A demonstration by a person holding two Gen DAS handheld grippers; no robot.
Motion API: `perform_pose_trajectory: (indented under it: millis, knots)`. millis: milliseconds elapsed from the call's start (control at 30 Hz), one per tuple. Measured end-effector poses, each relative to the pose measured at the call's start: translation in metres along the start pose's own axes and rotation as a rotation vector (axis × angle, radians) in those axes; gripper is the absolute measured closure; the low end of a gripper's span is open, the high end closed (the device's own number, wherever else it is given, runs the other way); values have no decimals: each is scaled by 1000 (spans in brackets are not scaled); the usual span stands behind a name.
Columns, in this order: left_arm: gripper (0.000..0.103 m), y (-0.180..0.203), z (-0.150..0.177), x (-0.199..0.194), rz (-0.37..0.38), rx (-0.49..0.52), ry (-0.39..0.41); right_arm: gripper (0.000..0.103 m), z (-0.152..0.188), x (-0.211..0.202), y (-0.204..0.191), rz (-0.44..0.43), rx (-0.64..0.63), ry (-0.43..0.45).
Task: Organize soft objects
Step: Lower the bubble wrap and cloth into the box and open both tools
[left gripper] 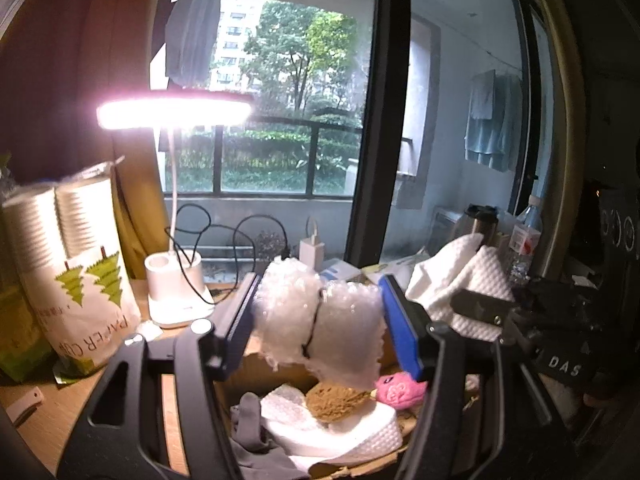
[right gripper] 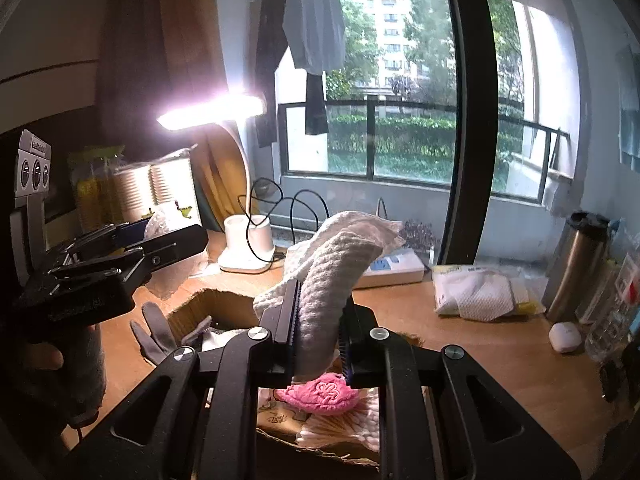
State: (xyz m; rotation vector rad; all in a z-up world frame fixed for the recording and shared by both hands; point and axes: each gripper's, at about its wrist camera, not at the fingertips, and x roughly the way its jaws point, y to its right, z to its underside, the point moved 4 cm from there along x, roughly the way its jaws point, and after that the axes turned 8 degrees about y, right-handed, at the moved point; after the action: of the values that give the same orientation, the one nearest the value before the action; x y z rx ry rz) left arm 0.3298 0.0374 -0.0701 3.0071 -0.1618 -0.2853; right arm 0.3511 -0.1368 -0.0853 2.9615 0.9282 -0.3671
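My left gripper (left gripper: 318, 316) is shut on a tied bundle of bubble wrap (left gripper: 320, 316) and holds it above an open cardboard box (left gripper: 276, 368). In the box lie a pink plush (left gripper: 400, 390), a brown sponge (left gripper: 336, 400), a white textured cloth (left gripper: 344, 436) and a grey glove (left gripper: 256, 440). My right gripper (right gripper: 320, 316) is shut on a white textured cloth (right gripper: 340, 272) and holds it above the same box (right gripper: 208, 304), over the pink plush (right gripper: 320, 394). The left gripper also shows in the right wrist view (right gripper: 160, 240), at the left.
A lit white desk lamp (left gripper: 176, 296) with black cables stands behind the box. Packs of paper cups (left gripper: 76, 272) stand at the left. A bag of white cloths (right gripper: 480, 292), a steel flask (right gripper: 576, 264), a white earbud case (right gripper: 564, 337) and a bottle (left gripper: 526, 236) sit at the right.
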Motion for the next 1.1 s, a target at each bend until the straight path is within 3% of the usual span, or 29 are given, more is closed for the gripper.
perform_pose_trajectory:
  millis: [600,1100]
  knots:
    - [41,-15,41,35,-55,-36,-154,85,33,45,-4,7,-13,-122]
    - [41,-12,60,49,-57,-29,-243,85,58,70,-6,4,-29,-226]
